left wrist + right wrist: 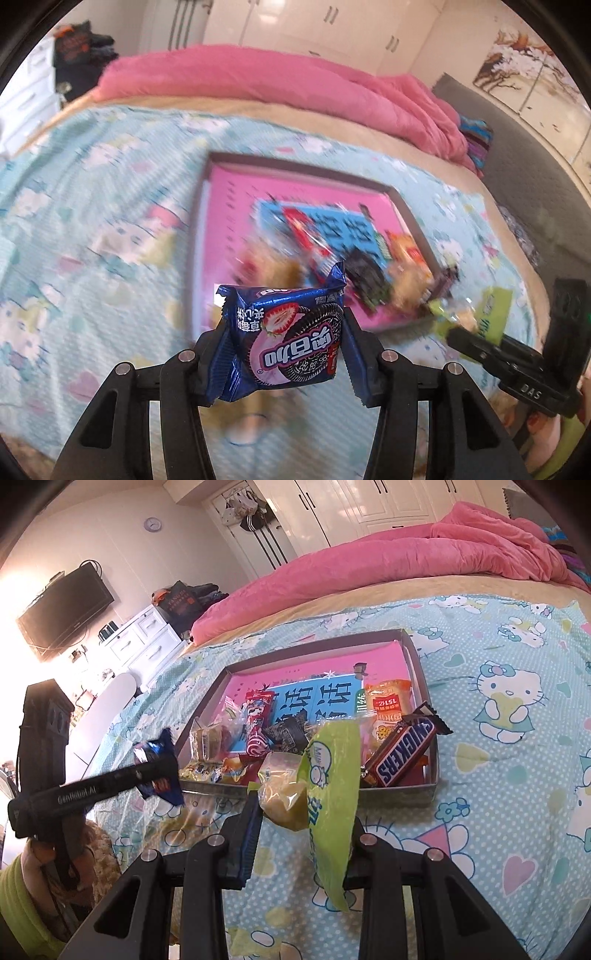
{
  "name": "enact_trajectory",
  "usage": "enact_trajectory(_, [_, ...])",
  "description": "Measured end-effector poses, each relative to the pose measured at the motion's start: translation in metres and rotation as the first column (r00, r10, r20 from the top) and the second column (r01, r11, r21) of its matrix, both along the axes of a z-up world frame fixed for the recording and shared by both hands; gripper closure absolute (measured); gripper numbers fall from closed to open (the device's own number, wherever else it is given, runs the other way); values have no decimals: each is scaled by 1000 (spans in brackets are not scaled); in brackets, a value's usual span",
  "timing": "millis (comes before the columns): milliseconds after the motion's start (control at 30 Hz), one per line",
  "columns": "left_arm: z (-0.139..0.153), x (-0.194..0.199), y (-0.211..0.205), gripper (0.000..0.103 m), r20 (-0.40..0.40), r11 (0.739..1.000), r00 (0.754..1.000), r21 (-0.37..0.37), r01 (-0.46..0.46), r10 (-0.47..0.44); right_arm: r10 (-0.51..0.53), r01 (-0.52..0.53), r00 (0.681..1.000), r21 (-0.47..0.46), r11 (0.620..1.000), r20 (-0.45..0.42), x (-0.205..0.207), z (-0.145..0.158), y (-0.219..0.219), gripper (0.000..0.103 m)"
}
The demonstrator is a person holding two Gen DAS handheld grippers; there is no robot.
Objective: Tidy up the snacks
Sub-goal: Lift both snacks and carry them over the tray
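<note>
My left gripper (pixel 286 345) is shut on a blue strawberry Oreo pack (pixel 288 339), held above the bed just in front of the grey tray (pixel 295 164) with a pink floor. The pack also shows in the right wrist view (pixel 157 764), left of the tray. My right gripper (pixel 301 834) is shut on a green and clear cake packet (pixel 317 786), held over the tray's near wall (pixel 399 794). In the left wrist view that packet (pixel 469 314) is at the right, by the tray's near corner. The tray holds a Snickers bar (pixel 402 753), a red packet (pixel 258 720) and several other snacks.
The tray lies on a light blue Hello Kitty sheet (pixel 498 709) on a bed. A pink duvet (pixel 369 565) is bunched along the far side. White drawers (pixel 144 642) and a wall TV (pixel 66 609) stand beyond the bed's left edge.
</note>
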State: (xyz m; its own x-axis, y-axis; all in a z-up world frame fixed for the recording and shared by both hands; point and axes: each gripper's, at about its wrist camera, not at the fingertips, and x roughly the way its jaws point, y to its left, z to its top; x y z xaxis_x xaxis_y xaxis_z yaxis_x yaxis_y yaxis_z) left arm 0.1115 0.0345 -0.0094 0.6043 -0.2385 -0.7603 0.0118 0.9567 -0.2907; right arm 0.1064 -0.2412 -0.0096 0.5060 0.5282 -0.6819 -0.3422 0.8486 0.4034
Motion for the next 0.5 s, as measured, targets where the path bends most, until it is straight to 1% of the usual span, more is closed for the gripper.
enact_trajectory(133, [6,3,22,48,28,998,998,13,-62,62,-1,1,1000,4,1000,9,1,1,0,70])
enact_trajectory(233, [3,7,34,48,24,995,995,7,-102,102,4,-4,1000,3,1000,19,1,3,2,70])
enact_trajectory(500, [-8,18,33,48,-1,994,995,19,-103,103,27,-27,999,-9,1000,35,3,3,10,70])
